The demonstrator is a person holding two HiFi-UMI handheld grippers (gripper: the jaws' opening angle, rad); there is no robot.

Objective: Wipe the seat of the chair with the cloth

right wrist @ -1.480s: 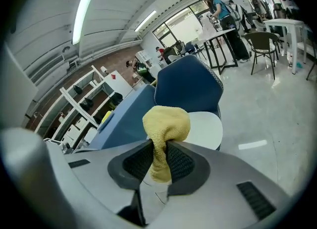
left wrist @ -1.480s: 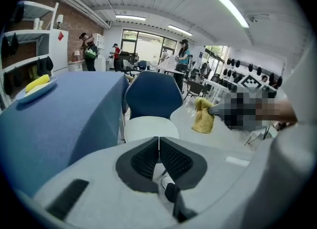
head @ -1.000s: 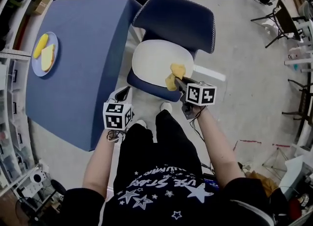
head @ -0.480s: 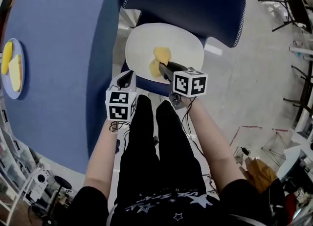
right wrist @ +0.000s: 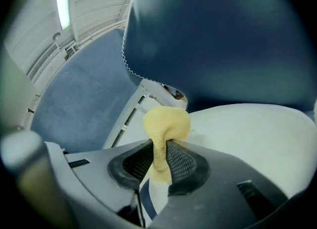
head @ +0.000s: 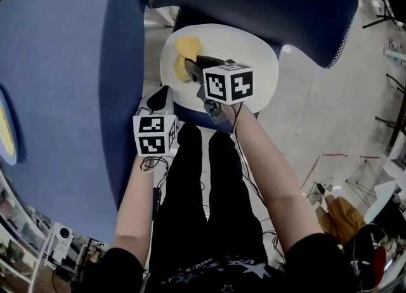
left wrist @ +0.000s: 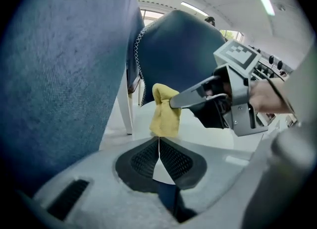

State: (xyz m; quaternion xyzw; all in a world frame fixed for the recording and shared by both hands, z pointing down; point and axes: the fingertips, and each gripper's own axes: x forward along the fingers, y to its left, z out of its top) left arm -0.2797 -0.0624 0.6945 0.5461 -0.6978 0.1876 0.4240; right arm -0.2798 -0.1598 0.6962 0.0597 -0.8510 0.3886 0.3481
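1. Right gripper (right wrist: 157,159): we're pinching the yellow cloth (right wrist: 166,124) in its jaws. They're closing tight on a thin neck of fabric, and the rest is bunching into a ball just past the tips.
2. We're holding that bunch down at the white seat (head: 257,73), over its left part toward the back. It's looking like contact, but we can't confirm it.
3. Left gripper (left wrist: 158,154): its jaws are meeting tip to tip and gripping nothing. We're holding it low by the seat's front-left edge, pointing toward the cloth and apart from it.
4. The chair's dark blue backrest (head: 254,0) is rising right behind the seat, with white stitching running along its rim.
5. The blue table (head: 63,76) is sitting just left of the chair.
6. We're standing at the seat's front, with our black trouser legs (head: 203,190) showing between the two forearms.
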